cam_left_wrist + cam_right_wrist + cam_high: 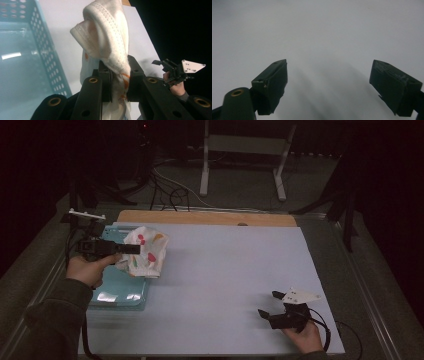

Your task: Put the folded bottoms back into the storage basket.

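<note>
i hold the white cloth [146,252] with coloured spots in the left gripper [134,249]; its jaws are clenched on a bunched fold of it, and the rest hangs loose. in the left gripper view the hem of the cloth [106,37] stands up above the jaws while more fabric drops below them. the cloth is near the far left corner of the tabletop [225,270], just over the right wall of the blue basket [120,292]. the right gripper [267,305] waits near the near right corner, well apart; its jaws are released, with nothing between them but the bare white surface [317,32].

what can go wrong, i think: the grip takes only a narrow fold, so the cloth may slip out if i swing it fast. also the hanging part may catch on the perforated wall of the basket [47,57] and drag the basket toward the left edge, which is close.

for room, the middle of the tabletop is free, so moving toward the centre looks safe. to the left there is only the basket and then the edge, and the wooden strip [205,217] closes the far edge.
</note>
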The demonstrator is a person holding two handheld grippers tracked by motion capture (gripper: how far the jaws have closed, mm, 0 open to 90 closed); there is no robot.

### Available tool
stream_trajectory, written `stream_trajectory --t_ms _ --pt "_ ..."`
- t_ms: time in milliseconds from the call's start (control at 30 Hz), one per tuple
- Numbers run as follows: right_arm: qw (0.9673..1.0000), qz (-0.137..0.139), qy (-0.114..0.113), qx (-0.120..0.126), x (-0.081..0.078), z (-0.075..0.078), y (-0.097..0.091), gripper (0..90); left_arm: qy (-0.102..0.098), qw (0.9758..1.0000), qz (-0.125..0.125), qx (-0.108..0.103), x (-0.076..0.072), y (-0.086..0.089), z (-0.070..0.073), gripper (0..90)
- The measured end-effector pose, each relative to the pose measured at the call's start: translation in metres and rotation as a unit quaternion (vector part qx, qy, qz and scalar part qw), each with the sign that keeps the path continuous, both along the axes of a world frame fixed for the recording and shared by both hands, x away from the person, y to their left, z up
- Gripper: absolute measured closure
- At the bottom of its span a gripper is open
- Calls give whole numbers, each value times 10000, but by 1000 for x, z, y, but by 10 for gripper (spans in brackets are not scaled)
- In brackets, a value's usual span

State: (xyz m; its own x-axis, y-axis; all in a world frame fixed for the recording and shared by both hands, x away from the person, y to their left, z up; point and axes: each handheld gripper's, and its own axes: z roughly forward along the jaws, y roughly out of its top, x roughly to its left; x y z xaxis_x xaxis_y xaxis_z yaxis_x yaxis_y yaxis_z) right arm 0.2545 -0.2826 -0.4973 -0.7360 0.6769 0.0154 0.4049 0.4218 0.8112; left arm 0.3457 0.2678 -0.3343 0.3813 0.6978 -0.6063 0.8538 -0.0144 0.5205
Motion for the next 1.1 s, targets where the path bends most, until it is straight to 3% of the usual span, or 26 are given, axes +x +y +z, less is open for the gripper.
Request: stream_trajectory --t_ms 433,633,933,1100 --pt "10000 -21 7 7 0 -1 1 149 22 9996 279 41 -2 31 -2 787" --pt "10000 -20 24 -9 -1 -1 1 148 55 9991 420 67 -3 47 -9 787" --pt "10000 -14 34 -17 -1 -1 0 148 134 9986 494 95 -1 56 -31 786" --pt "10000 -7 56 -29 -1 -2 0 148 341 9980 503 148 2 55 -56 786"
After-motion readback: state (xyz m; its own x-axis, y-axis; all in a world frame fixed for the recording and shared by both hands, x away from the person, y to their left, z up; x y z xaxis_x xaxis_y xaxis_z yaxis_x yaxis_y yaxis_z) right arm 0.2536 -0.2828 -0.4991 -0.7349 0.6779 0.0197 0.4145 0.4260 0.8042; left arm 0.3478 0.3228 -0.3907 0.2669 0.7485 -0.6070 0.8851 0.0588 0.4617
